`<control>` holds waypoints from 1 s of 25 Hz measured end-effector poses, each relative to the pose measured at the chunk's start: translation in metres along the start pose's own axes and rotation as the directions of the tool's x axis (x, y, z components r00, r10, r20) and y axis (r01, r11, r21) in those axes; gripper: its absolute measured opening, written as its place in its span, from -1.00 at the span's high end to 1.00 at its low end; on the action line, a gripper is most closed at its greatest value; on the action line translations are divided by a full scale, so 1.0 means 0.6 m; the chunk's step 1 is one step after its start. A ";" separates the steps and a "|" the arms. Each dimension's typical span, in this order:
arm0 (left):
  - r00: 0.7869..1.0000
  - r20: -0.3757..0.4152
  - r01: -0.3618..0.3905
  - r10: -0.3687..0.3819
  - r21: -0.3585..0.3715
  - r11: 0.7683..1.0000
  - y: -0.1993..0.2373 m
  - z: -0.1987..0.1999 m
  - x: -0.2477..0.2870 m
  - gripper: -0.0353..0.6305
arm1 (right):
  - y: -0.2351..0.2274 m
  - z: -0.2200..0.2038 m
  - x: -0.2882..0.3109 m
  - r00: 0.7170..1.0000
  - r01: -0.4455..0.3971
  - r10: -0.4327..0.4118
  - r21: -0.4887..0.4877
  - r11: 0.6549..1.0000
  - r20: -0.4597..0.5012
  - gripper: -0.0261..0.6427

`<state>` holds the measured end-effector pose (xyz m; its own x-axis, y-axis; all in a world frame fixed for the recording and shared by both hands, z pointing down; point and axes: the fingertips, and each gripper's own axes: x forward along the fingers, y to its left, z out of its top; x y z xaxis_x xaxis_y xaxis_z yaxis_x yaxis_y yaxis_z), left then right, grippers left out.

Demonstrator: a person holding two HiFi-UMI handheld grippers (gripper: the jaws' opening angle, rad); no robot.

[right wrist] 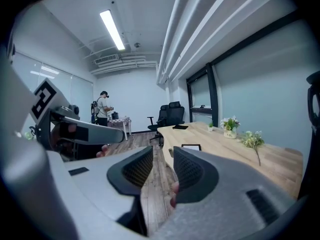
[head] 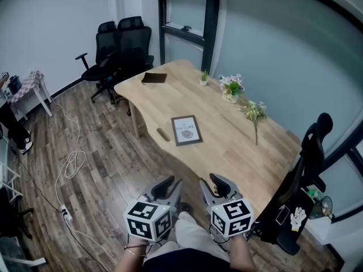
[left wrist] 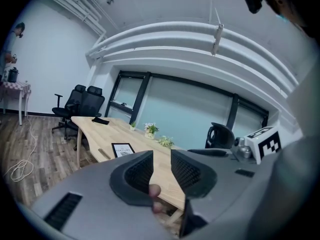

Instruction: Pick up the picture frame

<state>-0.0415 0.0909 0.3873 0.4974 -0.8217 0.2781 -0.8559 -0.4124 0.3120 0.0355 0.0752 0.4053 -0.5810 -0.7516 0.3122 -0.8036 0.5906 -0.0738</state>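
The picture frame [head: 186, 130] is found lying flat on the wooden table [head: 238, 152], near the table's front edge and well apart from both grippers. A small brown object [head: 163, 134] is noted just beside the frame's left side. Further back on the table, a dark flat item [head: 154, 77], a small potted plant [head: 204, 77], a pot of white flowers [head: 231, 88] and a loose flower sprig [head: 255, 114] are observed, all apart from the frame.

The left gripper [head: 168, 185] and the right gripper [head: 215, 181] are held side by side over the wood floor, short of the table edge, each pointed toward the table. In the left gripper view the jaws are seen standing apart, with nothing between them; the frame [left wrist: 123, 149] is visible beyond them on the tabletop. In the right gripper view the jaws are likewise parted and empty, and the frame [right wrist: 190, 147] is seen ahead, slightly to the right.

Two black office chairs [head: 122, 44] are recorded at the far end of the table, and another black chair [head: 306, 169] at its right. A coiled cable [head: 71, 163] is noted on the floor at left. A person [right wrist: 102, 108] is seen standing at the far wall.
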 end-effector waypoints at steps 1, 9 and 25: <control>1.000 -0.002 0.000 0.000 -0.002 1.000 0.002 0.001 0.005 0.59 | -0.004 0.000 0.004 1.000 0.001 -0.001 0.002 1.000 -0.002 0.61; 0.999 -0.031 -0.012 0.012 -0.010 1.000 0.035 0.007 0.049 0.59 | -0.034 0.008 0.053 1.000 -0.003 0.003 0.006 1.000 -0.014 0.61; 0.997 -0.067 -0.025 0.025 -0.007 1.000 0.102 0.041 0.145 0.59 | -0.083 0.021 0.159 0.998 -0.029 0.029 0.016 0.999 -0.050 0.61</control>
<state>-0.0538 -0.0156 0.4083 0.4846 -0.8035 0.3457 -0.8671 -0.3891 0.3109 0.0186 -0.0294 0.4270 -0.5971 -0.7183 0.3570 -0.7886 0.6072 -0.0973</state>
